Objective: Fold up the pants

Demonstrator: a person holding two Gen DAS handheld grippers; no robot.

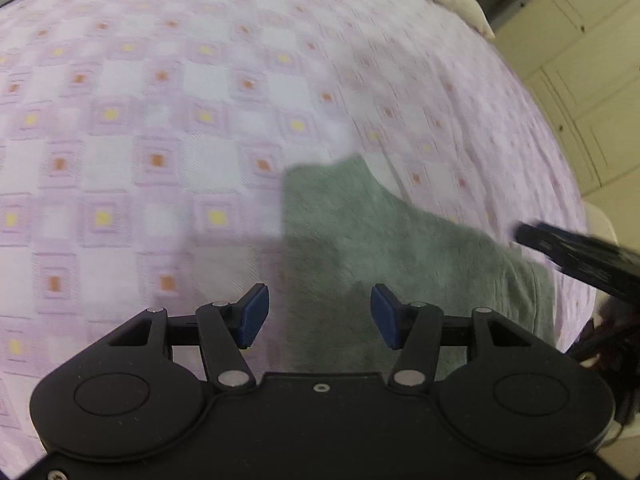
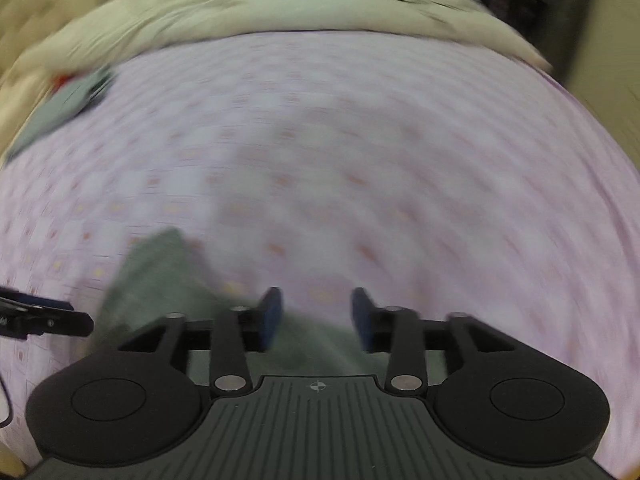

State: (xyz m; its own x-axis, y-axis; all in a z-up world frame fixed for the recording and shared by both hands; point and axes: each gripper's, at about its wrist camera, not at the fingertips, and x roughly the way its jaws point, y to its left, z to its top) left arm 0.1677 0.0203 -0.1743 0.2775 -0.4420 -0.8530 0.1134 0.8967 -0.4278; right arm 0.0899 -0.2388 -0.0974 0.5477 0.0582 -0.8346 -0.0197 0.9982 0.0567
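Folded grey-green pants (image 1: 384,240) lie on a lilac checked bedspread (image 1: 160,120). In the left wrist view my left gripper (image 1: 319,316) hovers over their near left edge, jaws open and nothing between the blue pads. The other gripper's black fingers (image 1: 576,256) enter from the right, beyond the pants. In the right wrist view, which is blurred, my right gripper (image 2: 317,318) stands open above the pants (image 2: 160,280), with nothing held. The left gripper's fingers (image 2: 44,316) show at the left edge.
A cream duvet (image 2: 280,4) is bunched along the far side of the bed. A grey-green folded item (image 2: 60,108) with something red lies at the far left. The bed's right edge (image 1: 560,168) drops off toward pale cupboard doors (image 1: 580,80).
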